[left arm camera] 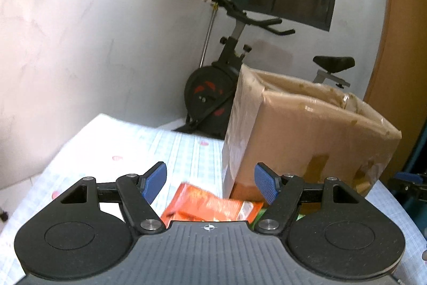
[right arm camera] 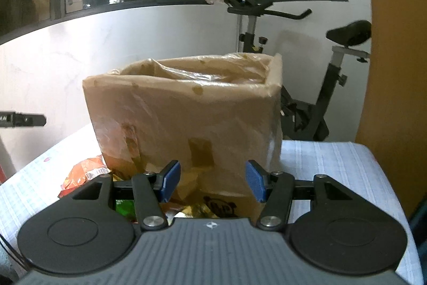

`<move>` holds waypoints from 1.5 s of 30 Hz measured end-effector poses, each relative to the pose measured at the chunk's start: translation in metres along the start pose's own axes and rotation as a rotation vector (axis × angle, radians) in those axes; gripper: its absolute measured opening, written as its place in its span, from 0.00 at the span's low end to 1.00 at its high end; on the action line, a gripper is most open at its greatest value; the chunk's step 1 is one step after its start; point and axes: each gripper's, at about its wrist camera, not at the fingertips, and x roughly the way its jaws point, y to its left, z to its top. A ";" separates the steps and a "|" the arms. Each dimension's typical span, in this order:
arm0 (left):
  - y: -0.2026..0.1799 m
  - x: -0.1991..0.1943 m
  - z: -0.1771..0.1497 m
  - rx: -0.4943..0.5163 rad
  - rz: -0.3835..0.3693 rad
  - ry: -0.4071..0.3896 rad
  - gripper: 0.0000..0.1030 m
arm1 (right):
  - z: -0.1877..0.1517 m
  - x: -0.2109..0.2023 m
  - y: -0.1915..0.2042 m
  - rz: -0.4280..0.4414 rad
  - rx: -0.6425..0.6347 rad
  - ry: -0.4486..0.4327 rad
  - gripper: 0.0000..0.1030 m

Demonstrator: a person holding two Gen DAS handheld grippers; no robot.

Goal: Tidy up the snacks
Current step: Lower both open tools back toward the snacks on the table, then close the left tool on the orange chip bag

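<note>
A tall cardboard box (left arm camera: 307, 141) wrapped in clear tape stands open-topped on the table; it fills the middle of the right wrist view (right arm camera: 186, 114). An orange snack packet (left arm camera: 210, 205) lies at the box's foot, below and between the fingers of my left gripper (left arm camera: 210, 182), which is open and empty. The orange packet also shows in the right wrist view (right arm camera: 85, 173), with a green packet (right arm camera: 124, 206) and a gold packet (right arm camera: 194, 210) beside it. My right gripper (right arm camera: 212, 181) is open and empty, close in front of the box.
The table is covered with a white checked cloth (left arm camera: 149, 149). An exercise bike (left arm camera: 216, 82) stands behind it by the white wall, also in the right wrist view (right arm camera: 315, 87). The right gripper shows at the right edge of the left wrist view (left arm camera: 411, 183).
</note>
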 end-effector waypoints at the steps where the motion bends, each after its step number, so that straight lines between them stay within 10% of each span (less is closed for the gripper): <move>1: 0.001 0.000 -0.002 0.000 -0.001 0.006 0.73 | -0.003 -0.001 -0.002 -0.009 0.008 0.002 0.56; 20: 0.019 0.037 -0.032 -0.044 -0.005 0.153 0.82 | -0.052 0.001 -0.010 -0.045 0.124 0.109 0.56; 33: 0.010 0.124 -0.022 -0.062 0.144 0.281 0.82 | -0.051 -0.006 -0.011 -0.067 0.140 0.100 0.56; 45: 0.041 0.087 -0.048 -0.082 0.068 0.328 0.84 | -0.052 -0.006 -0.013 -0.063 0.157 0.101 0.56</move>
